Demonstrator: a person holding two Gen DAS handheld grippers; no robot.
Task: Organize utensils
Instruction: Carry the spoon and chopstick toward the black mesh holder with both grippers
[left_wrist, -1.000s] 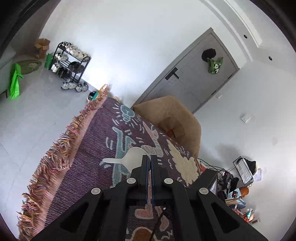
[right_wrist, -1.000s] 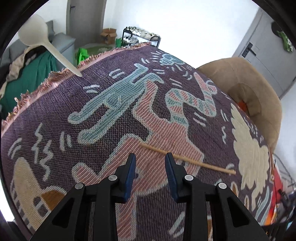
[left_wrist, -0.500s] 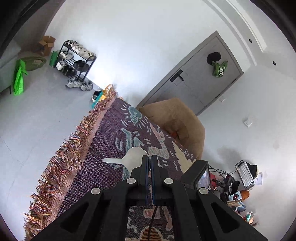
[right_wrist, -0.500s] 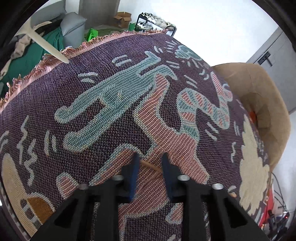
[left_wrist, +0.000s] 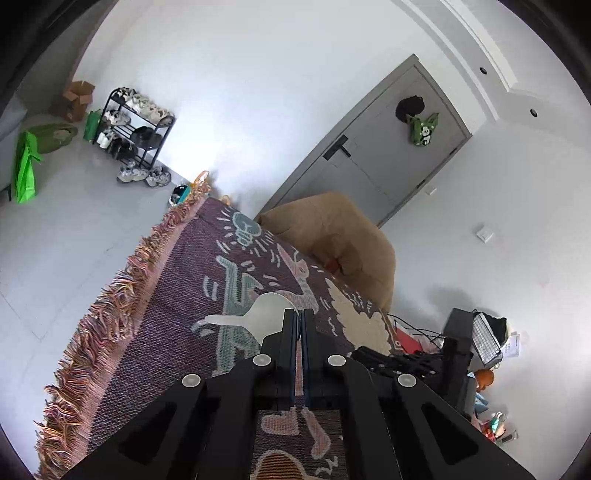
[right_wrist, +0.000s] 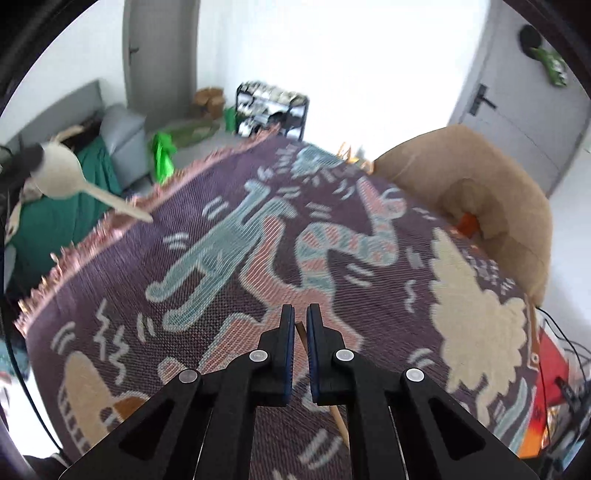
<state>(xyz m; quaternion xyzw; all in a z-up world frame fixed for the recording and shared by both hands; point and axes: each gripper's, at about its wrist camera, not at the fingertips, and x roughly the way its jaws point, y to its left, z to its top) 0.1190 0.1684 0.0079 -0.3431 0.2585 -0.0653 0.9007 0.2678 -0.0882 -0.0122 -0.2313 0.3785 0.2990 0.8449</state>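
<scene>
My left gripper (left_wrist: 299, 314) is shut on a pale cream spoon (left_wrist: 255, 314), gripped at the bowl, its handle pointing left, held above the patterned rug (left_wrist: 177, 295). The same spoon (right_wrist: 70, 181) shows at far left in the right wrist view, in the air. My right gripper (right_wrist: 300, 314) is shut on a thin wooden chopstick (right_wrist: 303, 332), which passes between the fingers and comes out below them (right_wrist: 340, 424), lifted above the rug (right_wrist: 258, 240).
A tan cushioned chair (right_wrist: 480, 192) stands at the rug's far right edge. A grey door (left_wrist: 369, 147), shoe rack (left_wrist: 136, 125) and green bag (left_wrist: 26, 170) are beyond. Cables and clutter (left_wrist: 480, 350) lie at right. A sofa with green cloth (right_wrist: 92, 166) is left.
My right gripper dropped onto the chopstick, closed on it and lifted it off the rug. My left gripper stayed shut on the spoon and drifted slightly.
</scene>
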